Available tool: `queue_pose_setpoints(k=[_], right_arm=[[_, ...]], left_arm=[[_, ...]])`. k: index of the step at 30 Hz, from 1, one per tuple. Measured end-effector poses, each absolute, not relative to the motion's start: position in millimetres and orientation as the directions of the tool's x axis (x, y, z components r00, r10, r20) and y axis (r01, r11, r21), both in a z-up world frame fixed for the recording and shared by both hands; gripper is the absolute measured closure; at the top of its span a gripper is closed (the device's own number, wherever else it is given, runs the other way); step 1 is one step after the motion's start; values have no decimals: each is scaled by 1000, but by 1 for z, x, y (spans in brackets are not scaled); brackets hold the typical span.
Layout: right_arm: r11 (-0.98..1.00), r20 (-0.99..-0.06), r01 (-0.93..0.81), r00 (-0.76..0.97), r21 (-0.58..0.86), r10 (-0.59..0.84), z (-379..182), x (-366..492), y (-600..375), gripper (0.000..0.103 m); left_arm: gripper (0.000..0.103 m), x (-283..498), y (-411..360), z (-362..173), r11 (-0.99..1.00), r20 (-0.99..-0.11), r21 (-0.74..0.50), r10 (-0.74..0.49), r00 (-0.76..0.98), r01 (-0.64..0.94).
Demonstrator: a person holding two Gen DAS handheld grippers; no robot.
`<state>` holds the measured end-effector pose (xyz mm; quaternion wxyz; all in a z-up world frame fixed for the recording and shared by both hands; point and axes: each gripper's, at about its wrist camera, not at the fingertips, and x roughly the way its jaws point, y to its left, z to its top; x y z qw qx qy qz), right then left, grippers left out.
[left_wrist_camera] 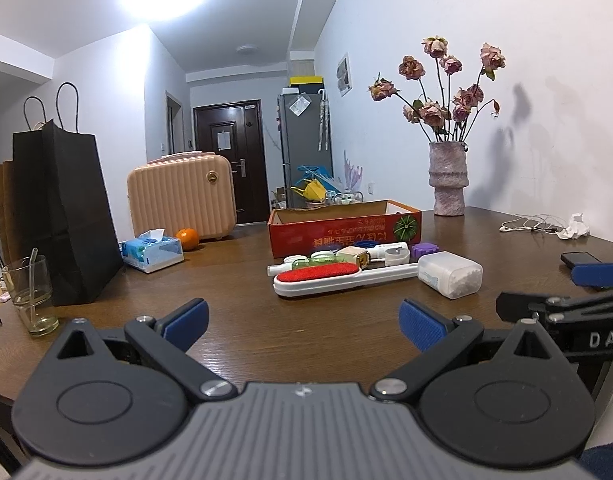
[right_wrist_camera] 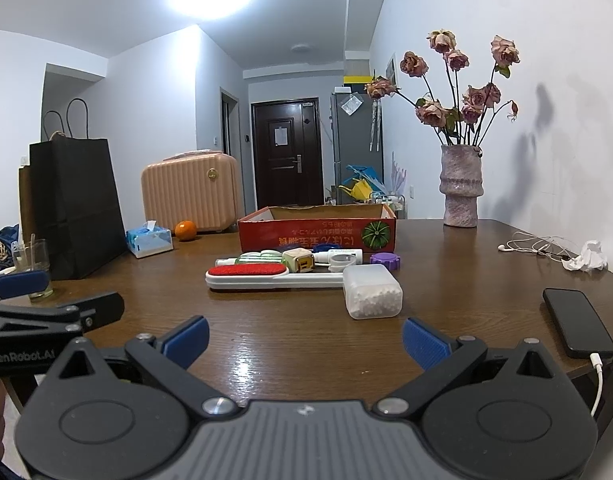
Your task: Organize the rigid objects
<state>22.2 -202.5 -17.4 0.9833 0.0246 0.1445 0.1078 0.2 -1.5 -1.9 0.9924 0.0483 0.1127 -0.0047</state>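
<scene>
A red cardboard box (left_wrist_camera: 342,230) (right_wrist_camera: 318,234) stands open-topped mid-table. In front of it lies a cluster: a white lint brush with a red pad (left_wrist_camera: 326,278) (right_wrist_camera: 266,274), a clear box of cotton swabs (left_wrist_camera: 450,274) (right_wrist_camera: 372,294), a purple cap (left_wrist_camera: 424,249) (right_wrist_camera: 384,260), a small cream cube charger (right_wrist_camera: 298,262), and white and green tubes. My left gripper (left_wrist_camera: 304,322) is open and empty, short of the brush. My right gripper (right_wrist_camera: 306,338) is open and empty, short of the swab box.
A black paper bag (left_wrist_camera: 66,216), a glass (left_wrist_camera: 30,292), a tissue pack (left_wrist_camera: 152,252), an orange (left_wrist_camera: 186,238) and a pink case (left_wrist_camera: 182,196) stand at left. A vase of dried roses (right_wrist_camera: 460,188), earphones (right_wrist_camera: 534,246), crumpled tissue (right_wrist_camera: 590,260) and a charging phone (right_wrist_camera: 578,322) are at right.
</scene>
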Motion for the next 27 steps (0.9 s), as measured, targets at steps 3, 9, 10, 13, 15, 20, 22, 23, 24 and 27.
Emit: queue_pose_setpoints(k=[3,9,10,13,15,20,22,23,24,27], right_arm=[[982,-243,-182,951,55,190,-14,28,-206,0],[993,-224,-117,967,34,122,-15,78,-225,0],[993,-243,-112,963,32,116,-17,91,-228,0],[994,-287,-104,952,12,103,-25,130,-232,0],[994,-337,-113,935,5,108,-32,155,-230,0],[989,-427,-147,894,8,136,-44,202,-225,2],[988,-458,-152,879,-14,129,-46,220,-222,10],[986,-474,-164,870,-19,136,-47,226,-222,15],[984,-495,-177,857,-18,145,-49,235,-222,23],[978,-538,-206,824,8,178,-55,249,-226,38]], left_arm=[[0,14,-1,0,993,-194,117,10,981,14],[0,64,2,-3,993,-210,120,3,978,23],[0,76,4,-5,995,-232,101,-4,973,28],[0,107,7,-14,998,-283,63,-9,959,28],[0,122,7,-18,998,-306,53,-25,952,44],[0,157,1,-21,994,-365,96,-20,931,59],[0,167,0,-24,995,-374,89,-7,927,44],[0,173,0,-26,996,-385,80,-8,923,42],[0,176,0,-27,997,-394,71,-9,919,40],[0,186,0,-29,998,-415,44,-31,909,54]])
